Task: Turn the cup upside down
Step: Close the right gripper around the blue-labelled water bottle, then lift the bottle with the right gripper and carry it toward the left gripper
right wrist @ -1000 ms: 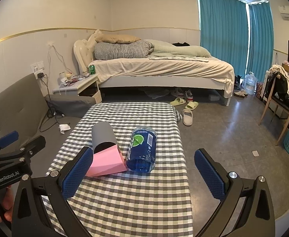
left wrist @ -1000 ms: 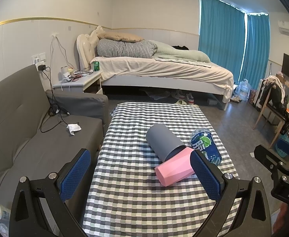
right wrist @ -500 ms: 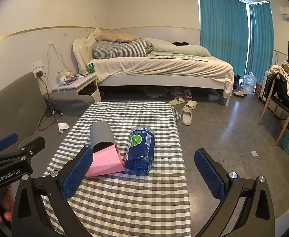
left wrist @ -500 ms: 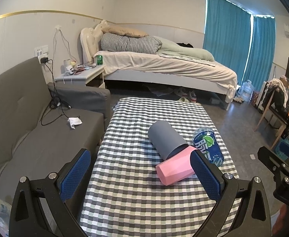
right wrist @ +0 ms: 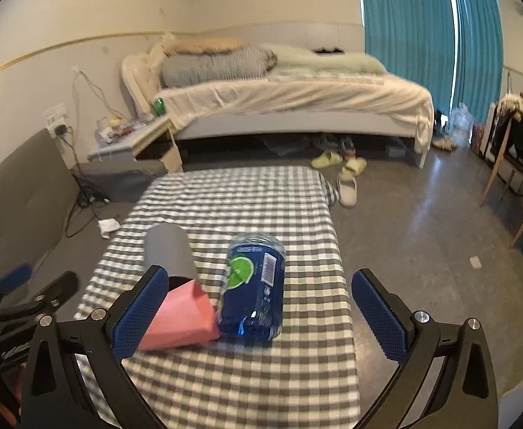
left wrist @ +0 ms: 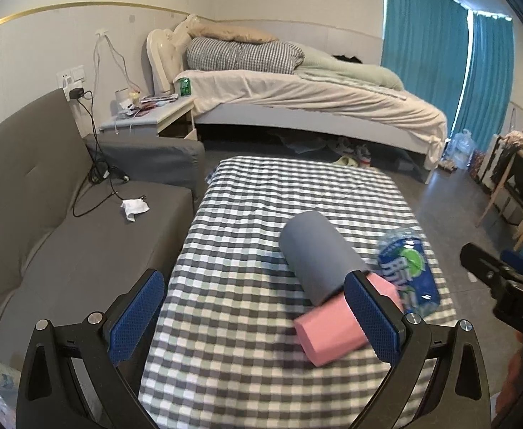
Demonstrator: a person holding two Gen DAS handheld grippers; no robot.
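Note:
A grey cup (left wrist: 316, 252) lies on its side on the checkered table (left wrist: 243, 207). Its mouth end is against a pink block (left wrist: 332, 327), and a blue bottle (left wrist: 409, 275) lies to the right of both. My left gripper (left wrist: 254, 295) is open and held short of the cup, its right finger overlapping the block in view. In the right wrist view the cup (right wrist: 170, 250), pink block (right wrist: 182, 318) and bottle (right wrist: 256, 286) lie ahead. My right gripper (right wrist: 259, 291) is open with the bottle framed between its fingers, touching nothing.
A grey sofa (left wrist: 47, 236) runs along the table's left side, with a cable and a crumpled tissue on it. Beyond the table stand a bed (left wrist: 315, 100) and a nightstand (left wrist: 147, 118). Slippers (right wrist: 347, 186) lie on the floor, and a chair (right wrist: 518, 164) stands at the right.
Both grippers have edged closer to the objects on the table, which now sit larger and lower in view. Both stay open. The cup, block and bottle have not moved.

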